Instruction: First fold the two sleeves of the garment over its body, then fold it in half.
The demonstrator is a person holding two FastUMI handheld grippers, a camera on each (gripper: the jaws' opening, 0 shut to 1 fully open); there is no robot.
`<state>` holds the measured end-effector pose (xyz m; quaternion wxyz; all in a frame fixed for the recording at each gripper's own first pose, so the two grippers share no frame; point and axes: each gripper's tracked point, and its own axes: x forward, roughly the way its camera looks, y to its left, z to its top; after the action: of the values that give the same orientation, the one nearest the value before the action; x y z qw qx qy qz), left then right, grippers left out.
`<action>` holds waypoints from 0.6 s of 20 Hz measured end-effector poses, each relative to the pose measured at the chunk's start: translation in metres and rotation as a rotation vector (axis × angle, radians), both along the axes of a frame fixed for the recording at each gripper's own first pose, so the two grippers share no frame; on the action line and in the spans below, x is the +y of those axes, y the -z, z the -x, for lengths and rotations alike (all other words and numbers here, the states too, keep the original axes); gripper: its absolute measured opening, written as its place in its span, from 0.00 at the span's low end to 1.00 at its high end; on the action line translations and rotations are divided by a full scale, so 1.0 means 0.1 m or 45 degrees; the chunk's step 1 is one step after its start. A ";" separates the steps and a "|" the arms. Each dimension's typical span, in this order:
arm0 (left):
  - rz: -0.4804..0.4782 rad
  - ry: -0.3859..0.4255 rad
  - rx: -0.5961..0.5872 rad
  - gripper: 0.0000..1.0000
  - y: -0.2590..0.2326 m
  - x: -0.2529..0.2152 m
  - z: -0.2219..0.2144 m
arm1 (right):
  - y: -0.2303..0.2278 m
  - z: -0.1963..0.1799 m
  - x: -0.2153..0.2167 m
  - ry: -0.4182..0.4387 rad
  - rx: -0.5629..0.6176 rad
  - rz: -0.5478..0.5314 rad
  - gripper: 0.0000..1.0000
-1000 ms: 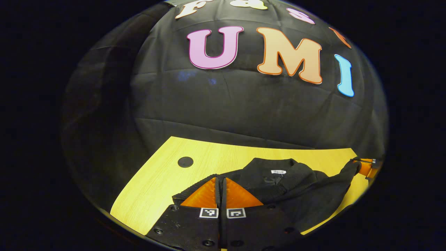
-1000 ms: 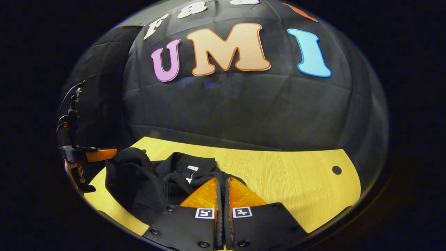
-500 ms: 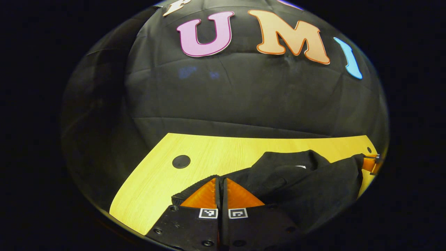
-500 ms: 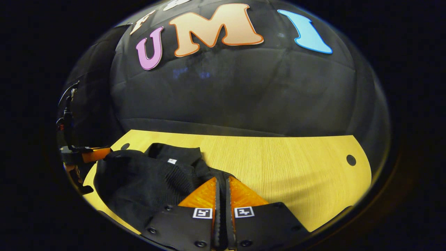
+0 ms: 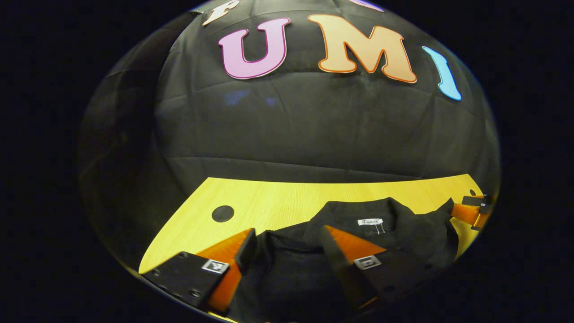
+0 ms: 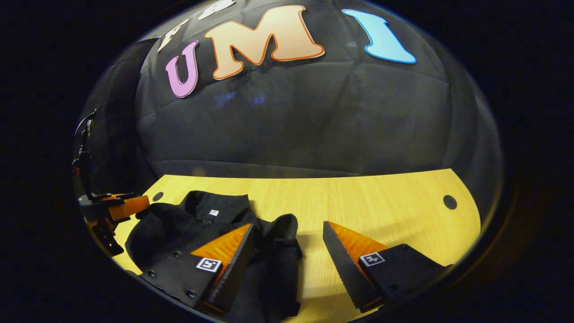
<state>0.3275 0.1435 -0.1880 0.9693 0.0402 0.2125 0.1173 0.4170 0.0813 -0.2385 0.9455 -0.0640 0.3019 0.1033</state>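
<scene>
A black garment [image 5: 394, 242] lies bunched on the yellow wooden table [image 5: 269, 202], collar and white neck label facing up. My left gripper [image 5: 289, 240] stands open over its near edge, cloth lying loose between the spread jaws. In the right gripper view the garment [image 6: 179, 224] sits to the left, a ribbed cuff [image 6: 283, 224] sticking up by the inner finger. My right gripper [image 6: 289, 237] is open too, one finger over cloth, the other over bare wood. Each view catches the other gripper's finger at the garment's far side [image 5: 466, 213] [image 6: 128, 205].
The table has round dark holes [image 5: 223, 213] [image 6: 450, 202] near its corners. Bare wood stretches right of the garment in the right gripper view. The black cloth wall rises just behind the table's far edge. A cable [image 6: 83, 143] hangs above the left gripper.
Both grippers went from shut on the garment's edge to open. The lifted cloth has dropped onto the body, and the neck label shows again.
</scene>
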 end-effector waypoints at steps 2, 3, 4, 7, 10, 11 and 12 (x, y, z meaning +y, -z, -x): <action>0.022 0.000 -0.035 0.97 -0.11 -0.04 0.00 | -0.12 0.04 0.01 -0.014 -0.037 0.021 0.96; 0.037 0.004 -0.048 0.97 -0.15 -0.07 0.02 | -0.19 0.08 0.03 -0.021 -0.057 0.024 0.99; 0.049 0.005 -0.052 0.97 -0.20 -0.09 0.05 | -0.27 0.13 0.04 -0.025 -0.078 0.023 0.96; 0.048 0.015 -0.064 0.98 -0.38 -0.14 0.24 | -0.49 0.33 0.07 -0.021 -0.145 0.013 0.99; -0.014 0.058 -0.143 0.98 -0.67 -0.19 0.48 | -0.61 0.65 0.05 -0.006 -0.184 0.010 0.98; -0.016 0.077 -0.165 0.98 -0.74 -0.23 0.57 | -0.64 0.77 0.06 -0.003 -0.190 0.007 0.99; -0.013 0.089 -0.175 0.98 -0.79 -0.27 0.68 | -0.66 0.92 0.06 0.004 -0.195 0.007 0.99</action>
<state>0.2597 0.1170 -0.1088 0.9849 0.0445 0.1432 0.0869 0.3252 0.0869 -0.1722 0.9659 -0.0737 0.2290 0.0958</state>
